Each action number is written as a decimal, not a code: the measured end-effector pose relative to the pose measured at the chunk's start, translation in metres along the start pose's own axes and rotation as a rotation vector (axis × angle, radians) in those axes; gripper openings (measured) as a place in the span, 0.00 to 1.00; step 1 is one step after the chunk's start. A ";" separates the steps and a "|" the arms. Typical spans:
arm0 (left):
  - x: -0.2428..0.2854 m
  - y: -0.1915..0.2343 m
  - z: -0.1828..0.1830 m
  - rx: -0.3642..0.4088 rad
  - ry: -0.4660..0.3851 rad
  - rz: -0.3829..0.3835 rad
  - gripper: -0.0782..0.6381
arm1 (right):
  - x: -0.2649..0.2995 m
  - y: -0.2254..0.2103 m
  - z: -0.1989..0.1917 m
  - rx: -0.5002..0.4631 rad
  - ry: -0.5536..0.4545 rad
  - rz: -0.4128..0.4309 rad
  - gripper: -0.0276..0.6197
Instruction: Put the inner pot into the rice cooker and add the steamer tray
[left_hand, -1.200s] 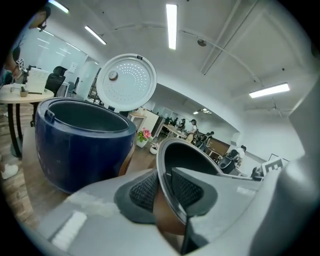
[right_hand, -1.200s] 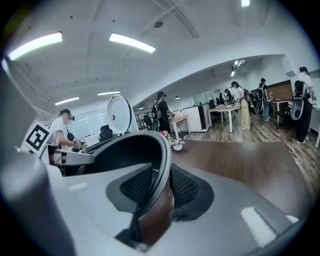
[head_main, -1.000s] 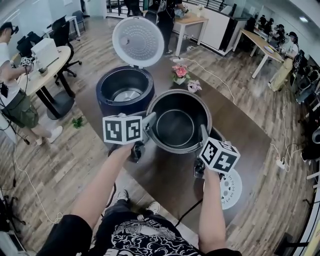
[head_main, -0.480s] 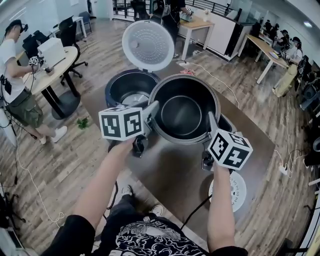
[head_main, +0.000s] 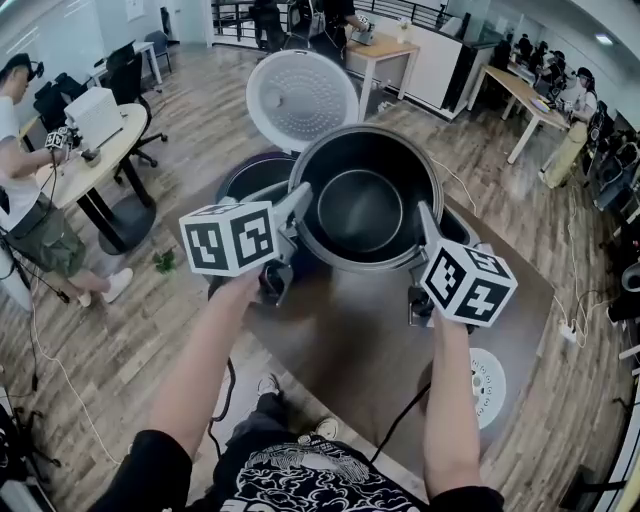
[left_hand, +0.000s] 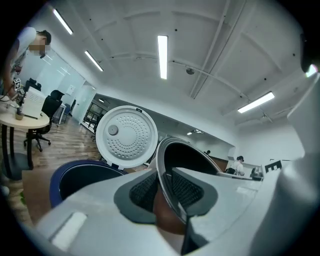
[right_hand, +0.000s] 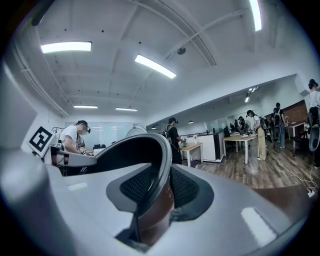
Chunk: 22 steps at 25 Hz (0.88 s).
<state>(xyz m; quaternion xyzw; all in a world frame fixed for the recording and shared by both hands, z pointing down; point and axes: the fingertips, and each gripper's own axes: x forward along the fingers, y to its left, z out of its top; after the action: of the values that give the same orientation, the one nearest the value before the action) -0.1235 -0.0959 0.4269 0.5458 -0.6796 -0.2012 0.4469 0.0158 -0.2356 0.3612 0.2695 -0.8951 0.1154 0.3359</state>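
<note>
The dark metal inner pot (head_main: 365, 200) hangs in the air, gripped on opposite sides of its rim. My left gripper (head_main: 300, 208) is shut on the left rim, which sits between its pads in the left gripper view (left_hand: 162, 187). My right gripper (head_main: 424, 228) is shut on the right rim, also seen pinched in the right gripper view (right_hand: 160, 186). The dark blue rice cooker (head_main: 248, 176) stands behind and left of the pot, partly hidden by it, with its white lid (head_main: 302, 100) upright and open. The white perforated steamer tray (head_main: 490, 385) lies on the table at the near right.
The brown table (head_main: 340, 340) carries the cooker and the tray. A round table (head_main: 85, 150) with a seated person and office chairs stands at the left. Desks and several people fill the back of the room. A cable runs from the table's near edge to the floor.
Both grippers have carried the pot up and away from me toward the cooker. It now overlaps the cooker's opening and hides the small flower pot behind it.
</note>
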 end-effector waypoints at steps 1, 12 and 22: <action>0.000 0.004 0.006 0.002 -0.006 0.000 0.24 | 0.004 0.004 0.005 -0.003 -0.005 0.001 0.22; -0.009 0.060 0.057 0.012 -0.064 0.034 0.24 | 0.059 0.055 0.029 0.006 -0.028 0.062 0.22; -0.033 0.124 0.070 -0.010 -0.083 0.127 0.24 | 0.110 0.109 0.015 0.027 0.006 0.161 0.22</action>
<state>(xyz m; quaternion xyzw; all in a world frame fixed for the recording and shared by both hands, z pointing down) -0.2505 -0.0400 0.4720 0.4904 -0.7298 -0.1980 0.4331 -0.1225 -0.1962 0.4205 0.2010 -0.9112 0.1548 0.3245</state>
